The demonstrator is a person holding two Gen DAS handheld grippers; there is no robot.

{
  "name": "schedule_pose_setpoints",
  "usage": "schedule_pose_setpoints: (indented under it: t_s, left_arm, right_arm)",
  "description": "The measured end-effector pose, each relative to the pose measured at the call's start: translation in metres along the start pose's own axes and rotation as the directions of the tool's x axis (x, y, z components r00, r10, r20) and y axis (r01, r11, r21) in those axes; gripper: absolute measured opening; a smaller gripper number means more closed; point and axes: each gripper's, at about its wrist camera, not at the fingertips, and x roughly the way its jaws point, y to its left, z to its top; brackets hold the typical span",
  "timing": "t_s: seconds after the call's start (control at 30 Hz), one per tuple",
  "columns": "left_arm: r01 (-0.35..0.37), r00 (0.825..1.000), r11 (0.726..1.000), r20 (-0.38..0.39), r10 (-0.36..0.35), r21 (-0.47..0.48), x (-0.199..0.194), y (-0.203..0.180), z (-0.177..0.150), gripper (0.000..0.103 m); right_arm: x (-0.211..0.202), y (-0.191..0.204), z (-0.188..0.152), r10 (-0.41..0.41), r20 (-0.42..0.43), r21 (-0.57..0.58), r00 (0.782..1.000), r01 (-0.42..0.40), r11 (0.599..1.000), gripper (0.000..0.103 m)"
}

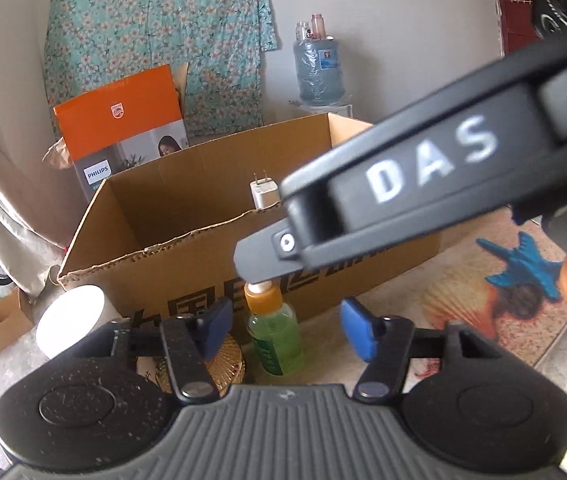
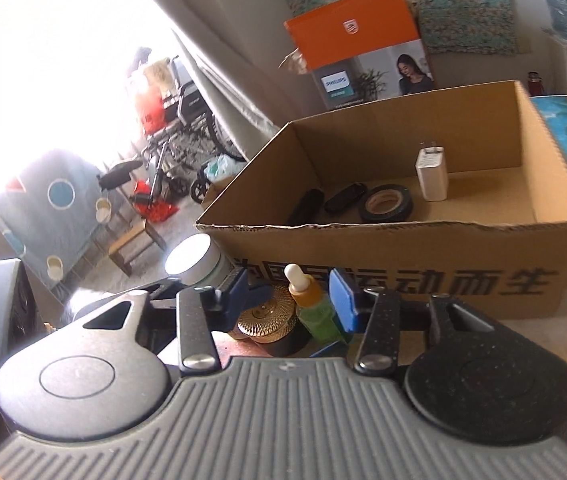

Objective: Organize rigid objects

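Right wrist view — gripper (image 2: pixel 295 300) around green dropper bottle (image 2: pixel 315 312), pads apart.

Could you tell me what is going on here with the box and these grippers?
A person with two handheld grippers is sorting small items into a cardboard box, which already holds a white charger and a tape roll. Both grippers hover by the green dropper bottle outside it; the right gripper has its jaws around the bottle, not visibly pressing it.

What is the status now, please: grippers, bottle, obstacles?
Right gripper open around the green dropper bottle, not gripping. Left gripper open. Gold lid crowds bottle; cardboard box just behind.
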Motion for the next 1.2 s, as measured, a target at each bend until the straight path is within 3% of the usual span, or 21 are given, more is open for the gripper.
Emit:
schedule_pose_setpoints:
  t_s: [0.13, 0.33, 0.73, 1.2]
  left_arm:
    - [0.007, 1.0, 1.0, -0.007, -0.007, -0.028, 0.007, 0.007, 0.001, 0.043]
    - [0.014, 1.0, 0.999, -0.015, -0.014, -0.051, 0.014, 0.014, 0.002, 0.037]
    - [0.037, 0.999, 0.997, -0.025, -0.039, -0.073, 0.021, 0.016, 0.003, 0.037]
    - [0.157, 0.988, 0.985, 0.019, -0.156, -0.064, 0.011, -0.013, 0.004, 0.037]
  right_arm:
    - [0.014, 0.001, 0.002, -0.004, -0.025, -0.017, 1.0, 0.003, 1.0, 0.027]
    - [0.028, 0.001, 0.004, -0.012, -0.041, -0.036, 0.999, 0.011, 0.999, 0.012]
    - [0.022, -0.004, 0.003, -0.01, -0.045, -0.016, 0.999, 0.01, 1.0, 0.011]
    - [-0.021, -0.024, -0.013, -0.07, -0.035, 0.041, 0.997, 0.072, 0.997, 0.011]
